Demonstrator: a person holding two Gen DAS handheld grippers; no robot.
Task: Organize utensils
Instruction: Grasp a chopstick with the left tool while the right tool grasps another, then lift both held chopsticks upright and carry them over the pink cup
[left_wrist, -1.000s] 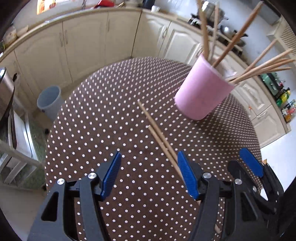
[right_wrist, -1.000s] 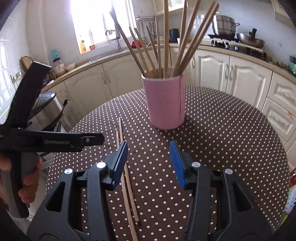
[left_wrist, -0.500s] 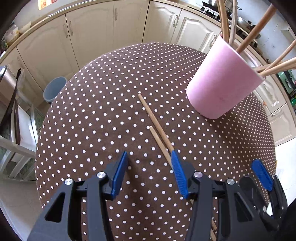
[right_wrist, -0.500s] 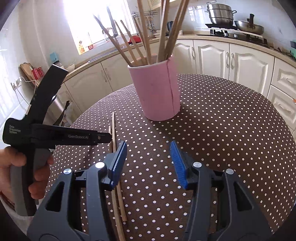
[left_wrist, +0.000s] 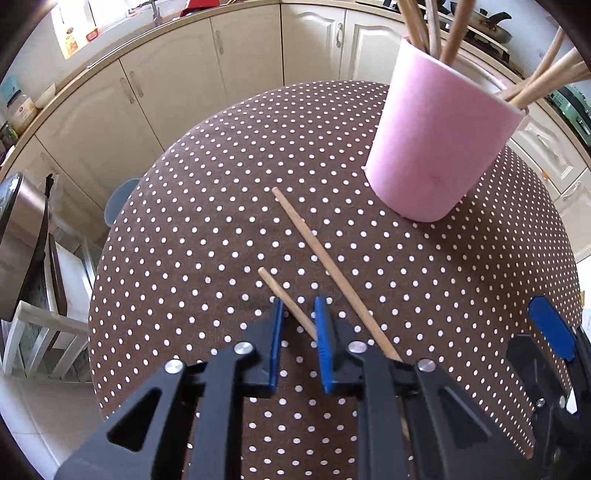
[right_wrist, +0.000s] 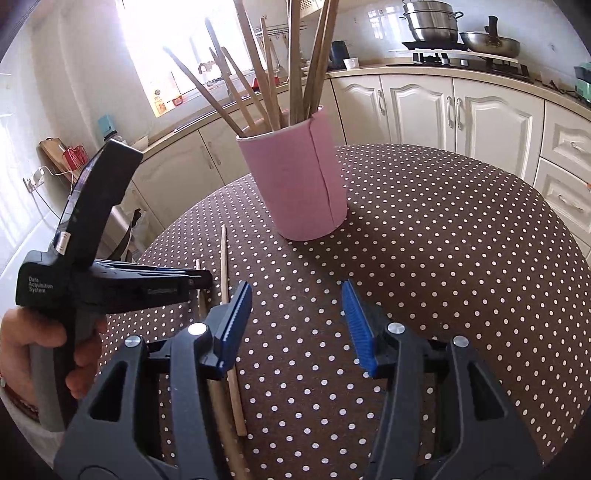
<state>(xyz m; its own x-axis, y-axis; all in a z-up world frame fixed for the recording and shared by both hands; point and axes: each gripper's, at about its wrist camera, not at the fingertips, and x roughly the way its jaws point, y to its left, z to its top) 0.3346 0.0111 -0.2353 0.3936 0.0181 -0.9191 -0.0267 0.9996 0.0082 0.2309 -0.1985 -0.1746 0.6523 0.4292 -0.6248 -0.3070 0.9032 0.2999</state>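
Left gripper (left_wrist: 298, 325) is closing its blue jaws around the shorter chopstick (left_wrist: 286, 301), which is lying between them on the dotted tablecloth (left_wrist: 207, 236); whether the pads are pressing yet I cannot tell. Right gripper (right_wrist: 295, 325) is hovering half open, holding nothing. Just beside is lying the longer chopstick (left_wrist: 325, 266). Farther back, the pink cup (right_wrist: 295, 177) is standing upright, holding many chopsticks (right_wrist: 295, 66).
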